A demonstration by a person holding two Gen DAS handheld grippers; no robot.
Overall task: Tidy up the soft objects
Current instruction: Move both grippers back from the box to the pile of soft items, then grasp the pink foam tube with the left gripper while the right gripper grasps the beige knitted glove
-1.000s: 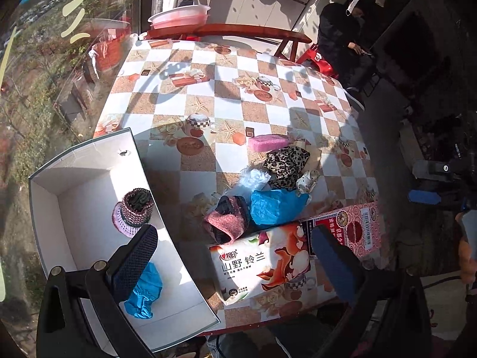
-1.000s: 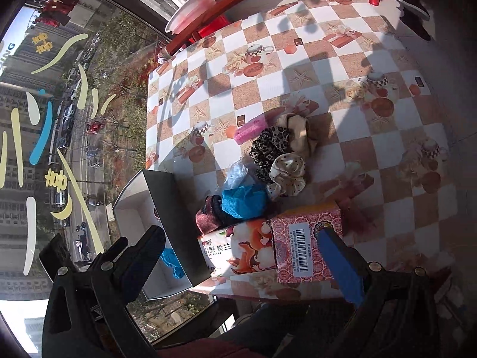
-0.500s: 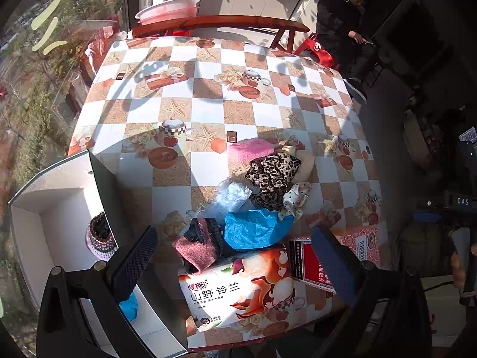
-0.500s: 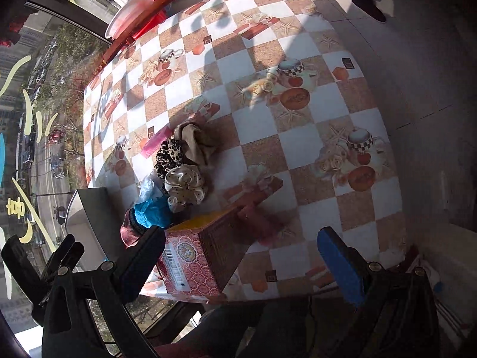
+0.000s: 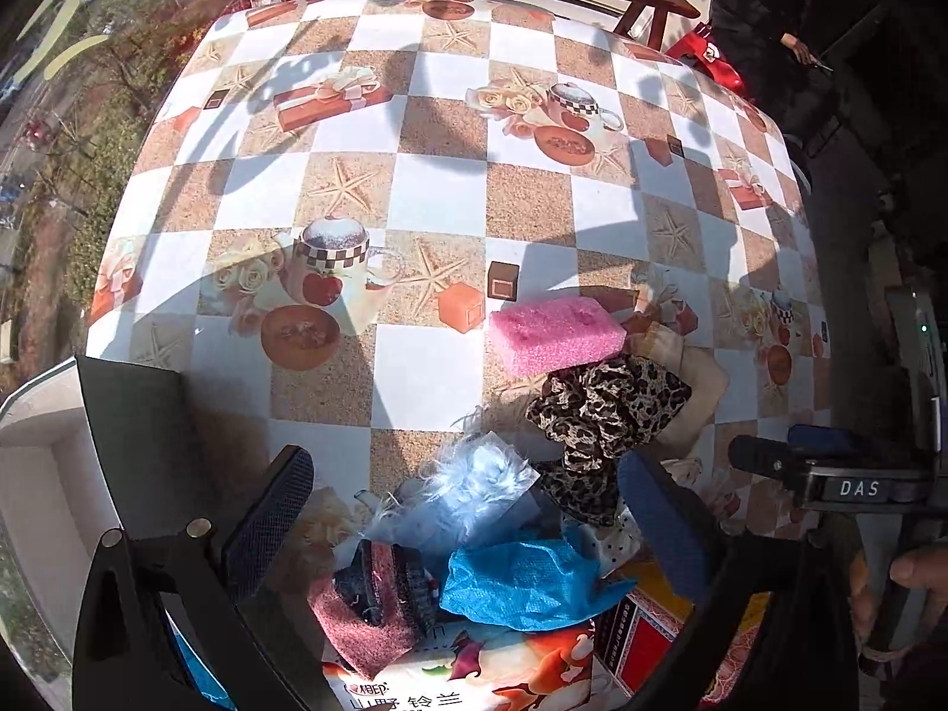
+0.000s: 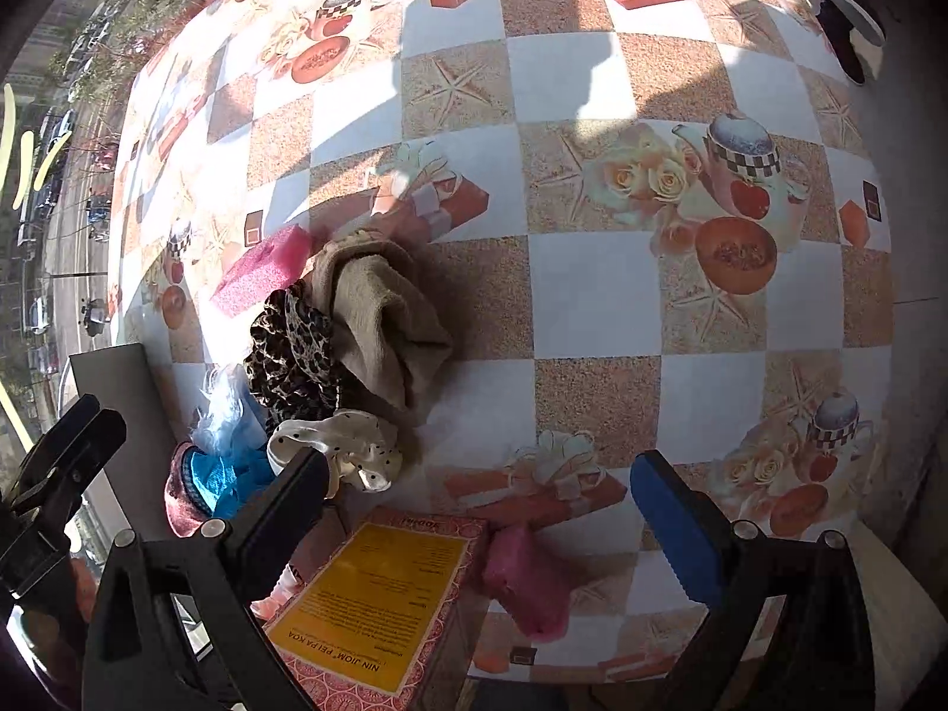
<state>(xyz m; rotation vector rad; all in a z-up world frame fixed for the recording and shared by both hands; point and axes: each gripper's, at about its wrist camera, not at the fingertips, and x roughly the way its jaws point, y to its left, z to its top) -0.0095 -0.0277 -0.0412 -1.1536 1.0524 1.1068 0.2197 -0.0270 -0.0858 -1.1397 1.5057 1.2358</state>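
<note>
Beside the pink sponge (image 5: 557, 335), on the checkered surface (image 5: 438, 201), the soft things lie heaped: a leopard-print scrunchie (image 5: 598, 409) touching the sponge's near edge, a beige cloth (image 6: 385, 308) just behind the scrunchie, a white fluffy piece (image 5: 474, 483), a blue cloth (image 5: 521, 583) and a dark red knit item (image 5: 370, 607) nearer the camera than the sponge. A polka-dot scrunchie (image 6: 349, 450) sits by the beige cloth, and two cartons, a floral one (image 5: 474, 675) and a red-and-yellow one (image 6: 379, 598), lie nearest the person.

The left gripper (image 5: 468, 527) hangs over the heap with its jaws spread wide and nothing between them; the right gripper (image 6: 480, 503) is likewise spread and empty, above bare surface near the red-and-yellow carton.

By my judgement a pick is being lined up. Next comes lowering the left gripper around one piece, probably the blue cloth or fluffy piece, closing, and carrying it to the white box (image 5: 35, 474) far left of the sponge.

Compared with half a second ago, both cameras sit lower and closer to the heap, and the box has slid mostly out of view.
</note>
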